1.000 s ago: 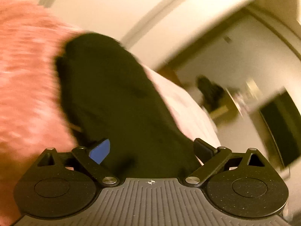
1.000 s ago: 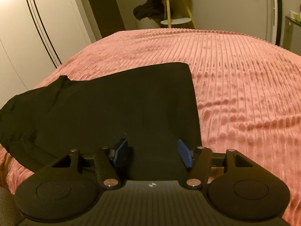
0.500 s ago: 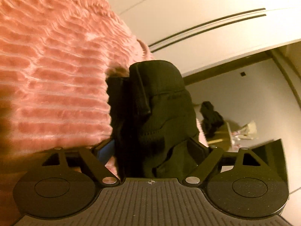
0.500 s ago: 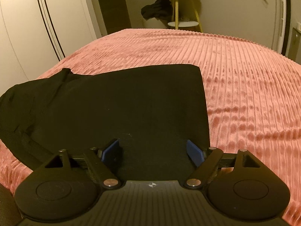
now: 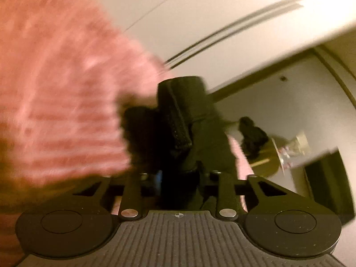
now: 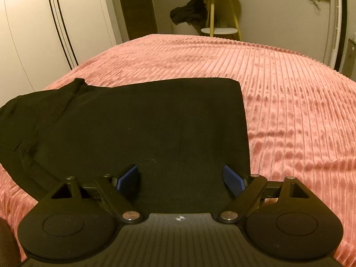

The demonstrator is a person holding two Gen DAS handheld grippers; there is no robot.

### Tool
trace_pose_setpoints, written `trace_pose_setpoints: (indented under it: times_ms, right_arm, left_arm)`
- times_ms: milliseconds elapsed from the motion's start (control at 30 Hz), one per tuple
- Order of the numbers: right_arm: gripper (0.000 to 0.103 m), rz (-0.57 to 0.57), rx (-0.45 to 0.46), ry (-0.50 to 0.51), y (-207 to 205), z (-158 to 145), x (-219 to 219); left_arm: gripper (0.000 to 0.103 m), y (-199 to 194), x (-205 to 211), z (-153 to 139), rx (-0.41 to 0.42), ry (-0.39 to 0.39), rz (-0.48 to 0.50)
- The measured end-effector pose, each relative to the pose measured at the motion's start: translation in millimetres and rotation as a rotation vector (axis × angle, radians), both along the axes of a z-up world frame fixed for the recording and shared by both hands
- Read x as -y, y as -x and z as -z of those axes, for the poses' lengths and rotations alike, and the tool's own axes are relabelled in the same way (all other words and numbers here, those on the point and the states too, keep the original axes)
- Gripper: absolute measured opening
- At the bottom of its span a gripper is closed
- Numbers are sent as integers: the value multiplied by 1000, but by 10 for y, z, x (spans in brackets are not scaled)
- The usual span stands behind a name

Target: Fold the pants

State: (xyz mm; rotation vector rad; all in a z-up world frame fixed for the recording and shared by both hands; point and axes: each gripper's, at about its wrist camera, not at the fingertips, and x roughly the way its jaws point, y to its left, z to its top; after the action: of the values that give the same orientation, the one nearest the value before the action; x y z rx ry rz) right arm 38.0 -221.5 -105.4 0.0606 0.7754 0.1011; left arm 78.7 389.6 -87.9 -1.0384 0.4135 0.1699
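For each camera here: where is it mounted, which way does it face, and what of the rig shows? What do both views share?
Left wrist: on the left gripper, tilted, looking along its fingers at a bunched end of the black pants at the edge of the pink bedspread; jaws closing with that cloth between them; picture blurred.
Right wrist: on the right gripper, looking down over the pants lying flat on the bedspread; jaws open, opening.
Shared: pants, bedspread, wardrobe, yellow side table with dark clothing.

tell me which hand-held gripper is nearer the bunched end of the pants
Left. The left hand-held gripper is closing on the bunched end of the pants; the right hand-held gripper hangs open above the flat end.
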Motion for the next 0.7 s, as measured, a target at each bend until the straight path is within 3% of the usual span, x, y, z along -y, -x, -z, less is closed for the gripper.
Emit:
trace_pose_setpoints:
  times_ms: [67,133,167,200,233,333,400,500,633,700]
  right_arm:
    - [84,-1,0,6,0,1,-3]
    - [84,-3,2,12,-1,3,-9]
    - [84,-3,2,13,-3,2,-11]
    - [84,-3,3,13,-4,2,-11]
    - [85,-3,3,10,-2,2,-8]
    - [85,-2,4,7,-6,3,-6]
    - [85,-1,6,2,-9,-3,-3]
    - [84,14,20,-34,-7,-33,45]
    - [82,58,47,-90,12,-83,145]
    - [82,75,59,-100,31,-110,173]
  left_arm:
    - [31,12,62,-107,41,-61,20]
    - [52,-46,54,-65,21,-43,22]
    - [70,-86,37,0,-4,-7,19]
    - [78,-137,16,79,-35,35,11]
    - [77,-164,-2,143,-55,71,0]
    - [62,-160,-90,213,-57,186,-97]
    - [41,-131,-85,146,-59,203,-109]
    - [26,-95,55,-201,-41,36,-56]
    - [24,-32,562,-888,48,-298,84]
    - [24,24,911,-1197,106,-426,150]
